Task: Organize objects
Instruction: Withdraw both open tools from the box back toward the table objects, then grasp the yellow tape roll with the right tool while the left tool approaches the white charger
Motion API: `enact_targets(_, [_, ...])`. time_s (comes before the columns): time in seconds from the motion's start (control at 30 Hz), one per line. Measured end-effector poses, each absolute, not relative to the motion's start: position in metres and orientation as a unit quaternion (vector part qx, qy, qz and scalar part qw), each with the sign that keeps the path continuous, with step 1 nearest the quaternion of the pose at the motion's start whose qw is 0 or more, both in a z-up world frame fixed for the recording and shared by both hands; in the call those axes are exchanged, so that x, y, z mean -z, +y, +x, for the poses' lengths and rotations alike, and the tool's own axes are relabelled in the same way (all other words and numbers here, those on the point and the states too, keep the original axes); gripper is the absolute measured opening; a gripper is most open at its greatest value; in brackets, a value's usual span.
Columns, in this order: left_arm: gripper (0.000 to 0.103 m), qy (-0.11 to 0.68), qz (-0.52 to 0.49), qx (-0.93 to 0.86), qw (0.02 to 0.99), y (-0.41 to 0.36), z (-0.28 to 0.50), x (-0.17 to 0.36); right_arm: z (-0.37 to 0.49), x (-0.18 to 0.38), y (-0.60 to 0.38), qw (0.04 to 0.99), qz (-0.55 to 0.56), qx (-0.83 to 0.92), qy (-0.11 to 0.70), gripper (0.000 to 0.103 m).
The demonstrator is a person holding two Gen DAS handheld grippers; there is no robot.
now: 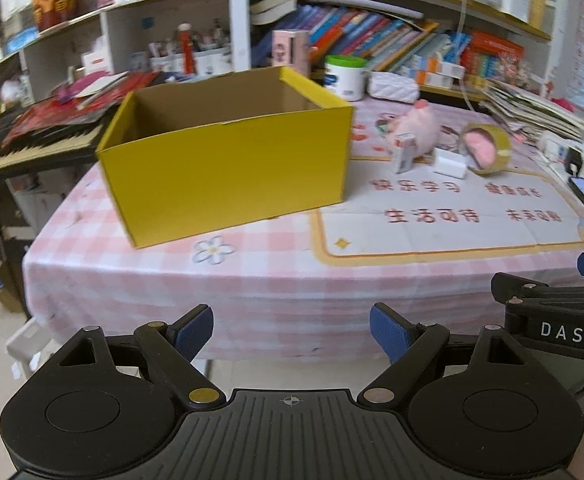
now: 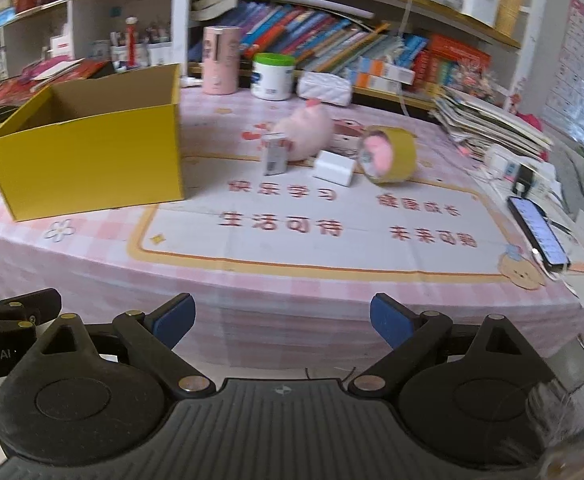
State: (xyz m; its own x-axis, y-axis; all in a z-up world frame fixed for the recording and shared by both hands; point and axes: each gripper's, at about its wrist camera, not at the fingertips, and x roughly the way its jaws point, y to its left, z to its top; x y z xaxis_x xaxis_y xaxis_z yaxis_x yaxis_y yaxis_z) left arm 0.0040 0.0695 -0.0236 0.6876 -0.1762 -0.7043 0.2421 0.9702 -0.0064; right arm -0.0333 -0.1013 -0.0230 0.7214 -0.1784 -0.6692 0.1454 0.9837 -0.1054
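The yellow box (image 1: 228, 160) stands open-topped on the tabletop (image 1: 431, 232), apparently ready to take the loose things. Right of the box, close together, lie a plush (image 2: 305, 132), small carton (image 2: 275, 156), white block (image 2: 333, 168) and tape roll (image 2: 387, 154). Left gripper (image 1: 292, 332) hangs before the tabletop's near edge, jaws wide and empty. Right gripper (image 2: 282, 322) holds nothing, jaws opening.
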Motion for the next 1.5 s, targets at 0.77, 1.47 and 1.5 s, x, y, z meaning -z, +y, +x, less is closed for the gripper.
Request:
enact_targets(0.77, [0.088, 0.380, 0.057, 0.146, 0.911, 0.014, 0.042, 0.027, -0.001, 0.029, -0.156, 0.919, -0.007, 0.117, 0.376, 0.095])
enact_targets(1.47, [0.088, 0.387, 0.057, 0.141, 0.910, -0.068, 0.106, 0.027, 0.080, 0.032, -0.236, 0.918, -0.006, 0.095, 0.386, 0.095])
enact_targets(1.5, [0.088, 0.387, 0.056, 0.138, 0.910, -0.071, 0.108, 0.027, 0.083, 0.032, -0.240, 0.918, -0.005, 0.094, 0.386, 0.095])
